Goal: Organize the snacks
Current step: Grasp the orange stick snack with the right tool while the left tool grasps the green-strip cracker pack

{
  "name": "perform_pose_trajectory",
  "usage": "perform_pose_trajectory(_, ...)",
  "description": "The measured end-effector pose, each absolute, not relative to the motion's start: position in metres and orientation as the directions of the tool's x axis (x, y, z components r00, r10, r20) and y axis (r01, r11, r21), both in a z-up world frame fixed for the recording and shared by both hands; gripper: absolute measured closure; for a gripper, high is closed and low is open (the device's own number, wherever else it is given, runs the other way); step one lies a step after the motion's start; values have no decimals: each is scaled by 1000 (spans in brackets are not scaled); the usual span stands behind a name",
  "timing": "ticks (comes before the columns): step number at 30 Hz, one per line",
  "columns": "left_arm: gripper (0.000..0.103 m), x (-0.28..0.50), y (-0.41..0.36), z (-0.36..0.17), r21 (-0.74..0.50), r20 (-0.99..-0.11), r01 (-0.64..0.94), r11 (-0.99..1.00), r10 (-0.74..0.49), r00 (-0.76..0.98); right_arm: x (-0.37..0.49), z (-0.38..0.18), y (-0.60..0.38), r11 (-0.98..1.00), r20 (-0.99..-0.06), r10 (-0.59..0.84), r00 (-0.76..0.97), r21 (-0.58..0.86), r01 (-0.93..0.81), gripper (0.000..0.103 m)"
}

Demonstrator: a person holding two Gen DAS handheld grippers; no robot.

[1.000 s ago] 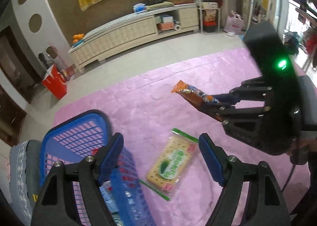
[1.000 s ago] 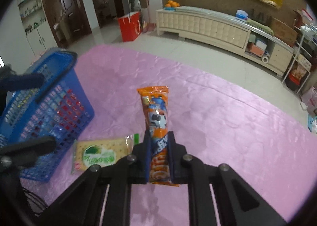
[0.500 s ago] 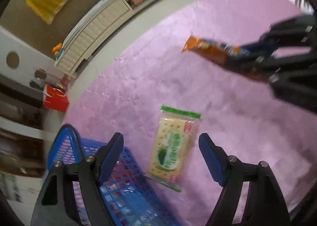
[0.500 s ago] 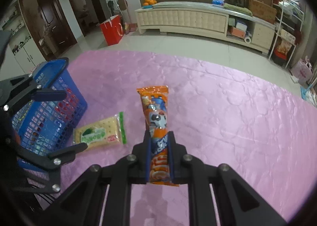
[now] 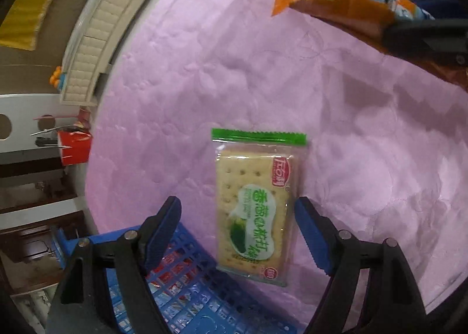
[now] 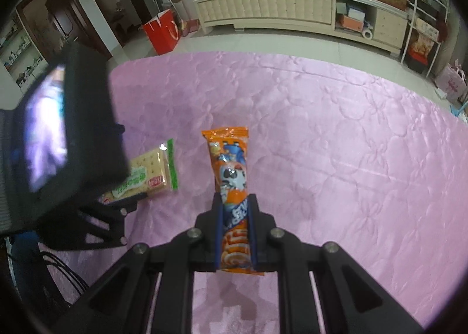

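A cracker packet (image 5: 254,205) with green edges lies flat on the pink quilted cloth, also seen in the right wrist view as the cracker packet (image 6: 150,174). My left gripper (image 5: 238,230) hovers over it, open, its blue pads either side of the packet's near half without touching. My right gripper (image 6: 235,228) is shut on an orange snack bar (image 6: 231,176), held above the cloth; the same orange bar (image 5: 345,3) shows at the left view's top right. The blue basket (image 5: 187,290) sits beside the crackers, under the left finger.
The pink cloth (image 6: 336,135) covers the floor area ahead and to the right. Beyond it stand a long cream cabinet (image 6: 272,9), a red bag (image 6: 162,32) and shelves. The left gripper's body (image 6: 67,135) fills the right view's left side.
My left gripper has dropped and rolled toward the cracker packet, which now lies between its fingers. The right gripper has drifted a little with the orange bar still clamped.
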State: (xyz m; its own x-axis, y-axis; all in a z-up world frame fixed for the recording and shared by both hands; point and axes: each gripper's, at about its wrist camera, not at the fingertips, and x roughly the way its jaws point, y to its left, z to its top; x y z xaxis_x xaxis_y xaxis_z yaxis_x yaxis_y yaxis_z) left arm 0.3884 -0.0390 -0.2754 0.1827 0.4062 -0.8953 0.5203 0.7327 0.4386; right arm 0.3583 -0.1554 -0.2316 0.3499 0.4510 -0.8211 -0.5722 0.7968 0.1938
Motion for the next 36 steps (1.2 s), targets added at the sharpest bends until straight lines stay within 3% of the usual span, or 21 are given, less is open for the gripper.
perform_pose_trajectory(2, 16, 392, -37, -280, 453, -887, 512, 730, 424, 180, 358, -232, -156, 793, -821, 454, 347, 195, -577, 85)
perform_pose_trajectory(7, 11, 408, -24, -280, 406, -910, 452, 795, 396, 120, 360, -231, -156, 792, -818, 459, 346, 201, -576, 85)
perform_pose_trajectory(10, 0, 418, -17, -283, 415, -905, 423, 806, 413, 100, 361, -230, -158, 791, -815, 464, 348, 204, -576, 85)
perform_pose_trajectory(19, 1, 429, 4, -284, 372, -924, 381, 846, 375, 68, 356, -225, -168, 789, -801, 479, 360, 213, -576, 85)
perform_pose_trajectory(21, 10, 423, -3, -280, 355, -931, 391, 849, 359, 64, 354, -226, -169, 788, -799, 481, 361, 214, -577, 85)
perform_pose_trajectory(25, 48, 419, -3, -274, 248, -966, 383, 890, 259, 23, 352, -227, -168, 787, -800, 480, 360, 210, -581, 85)
perform_pose_trajectory(36, 81, 396, -41, -270, 303, -953, 383, 872, 283, 110, 348, -224, -164, 785, -809, 466, 359, 191, -589, 85)
